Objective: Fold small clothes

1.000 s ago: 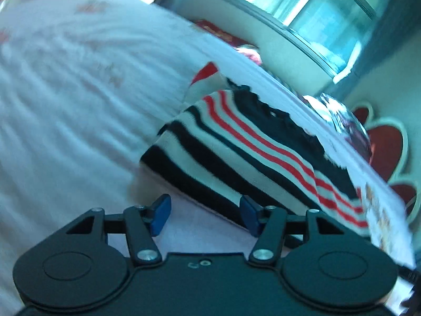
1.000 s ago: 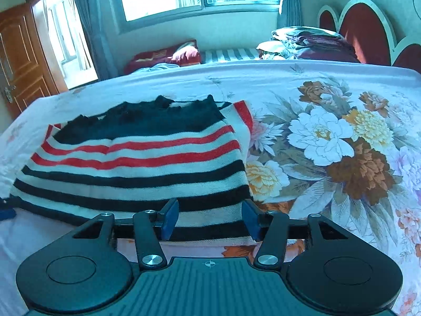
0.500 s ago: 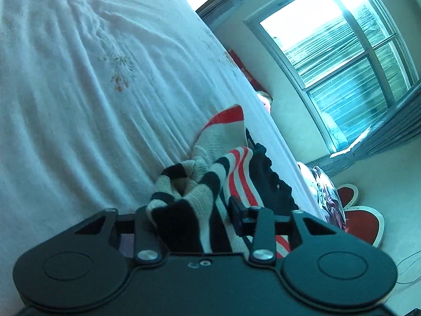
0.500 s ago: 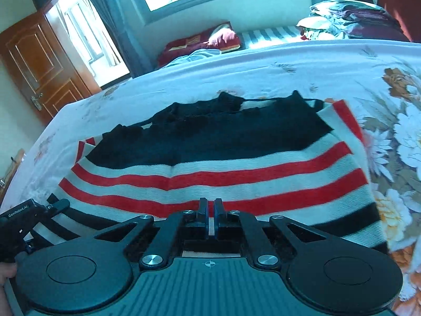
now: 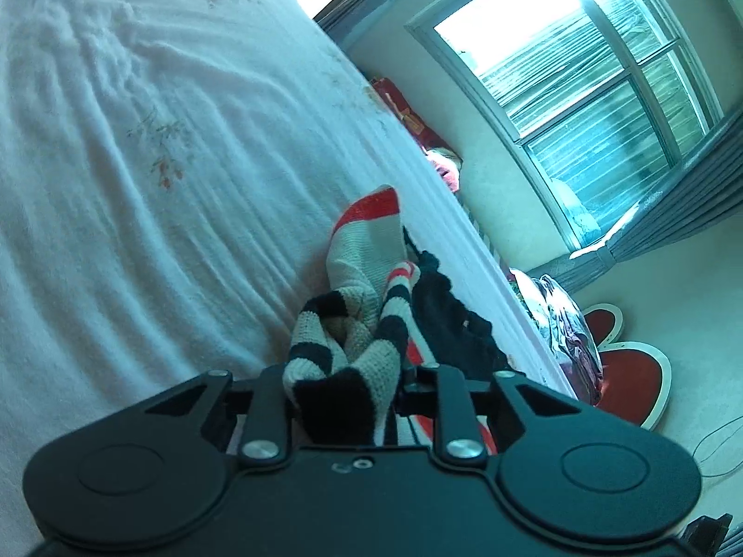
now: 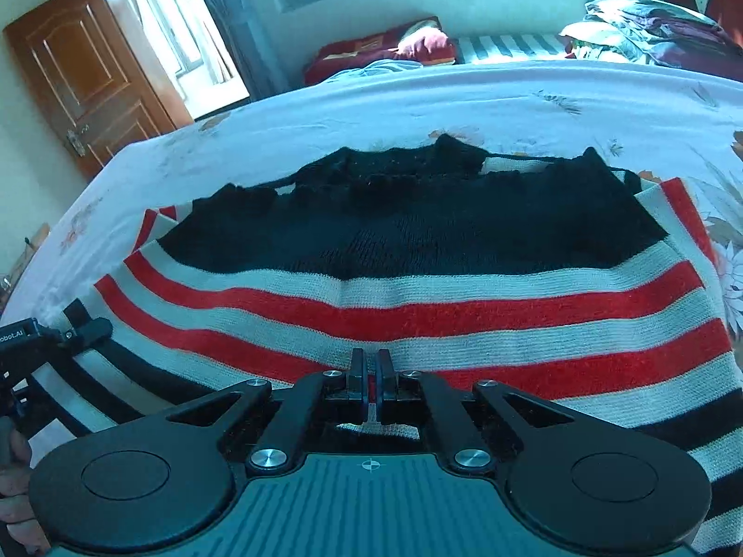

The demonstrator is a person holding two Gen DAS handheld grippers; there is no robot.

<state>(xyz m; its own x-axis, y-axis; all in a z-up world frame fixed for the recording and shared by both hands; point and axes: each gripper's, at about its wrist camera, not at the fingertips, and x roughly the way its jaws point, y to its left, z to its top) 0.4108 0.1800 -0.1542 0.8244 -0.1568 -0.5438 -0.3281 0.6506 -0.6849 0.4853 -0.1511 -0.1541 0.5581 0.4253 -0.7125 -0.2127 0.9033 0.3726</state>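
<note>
A small knitted sweater [image 6: 418,278] with black, white and red stripes and a black top part lies on the bed. My right gripper [image 6: 370,371] is shut on the sweater's near hem at its middle. My left gripper [image 5: 343,385] is shut on a bunched corner of the sweater [image 5: 353,339] and holds it up off the sheet; its fingertips are hidden in the cloth. The left gripper also shows at the left edge of the right wrist view [image 6: 69,332], at the sweater's left corner.
The bed carries a white sheet with faint flowers [image 5: 139,162] and large flower prints on the right [image 6: 733,232]. Folded bedding [image 6: 650,32] is stacked by the red headboard [image 5: 636,385]. A window [image 5: 603,69], red cushions [image 6: 381,46] and a wooden door [image 6: 79,69] lie beyond the bed.
Both grippers closed on the sweater's near hem, the right at the middle, the left at the corner. The left then lifted the bunched corner; both moved forward over the sweater.
</note>
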